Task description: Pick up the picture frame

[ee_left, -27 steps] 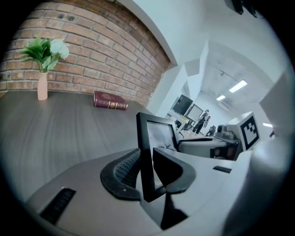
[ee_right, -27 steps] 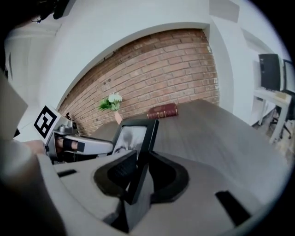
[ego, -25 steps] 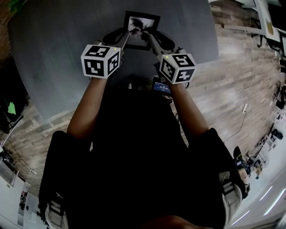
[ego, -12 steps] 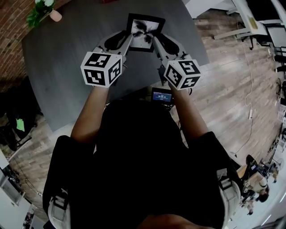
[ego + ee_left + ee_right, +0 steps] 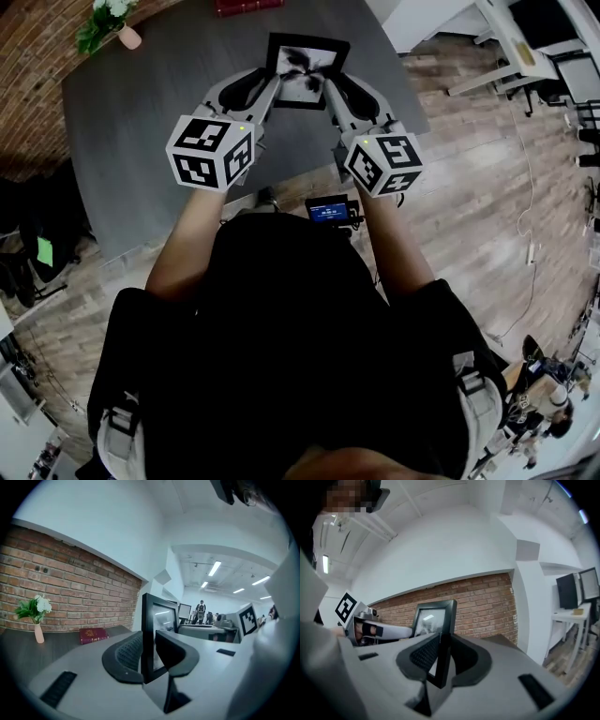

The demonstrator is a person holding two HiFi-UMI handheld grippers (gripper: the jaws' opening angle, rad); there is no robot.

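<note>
The black picture frame (image 5: 302, 64) with a black-and-white print hangs in the air above the dark grey table (image 5: 141, 131), held upright between both grippers. My left gripper (image 5: 270, 87) is shut on the frame's left edge, and the frame (image 5: 159, 616) stands edge-on between the dark pads of that gripper (image 5: 149, 656). My right gripper (image 5: 330, 89) is shut on the right edge. Its jaws have just been closing tighter on the frame (image 5: 436, 616), which is clamped in the gripper (image 5: 440, 660).
A pink vase with white flowers (image 5: 111, 21) and a red book (image 5: 248, 6) sit at the table's far side by a brick wall (image 5: 70, 588). A small screen device (image 5: 330, 209) hangs at the person's chest. Wooden floor and desks lie to the right.
Both grippers have risen together with the frame between them. The table now looks smaller and farther below, and the vase and the book have come into the head view.
</note>
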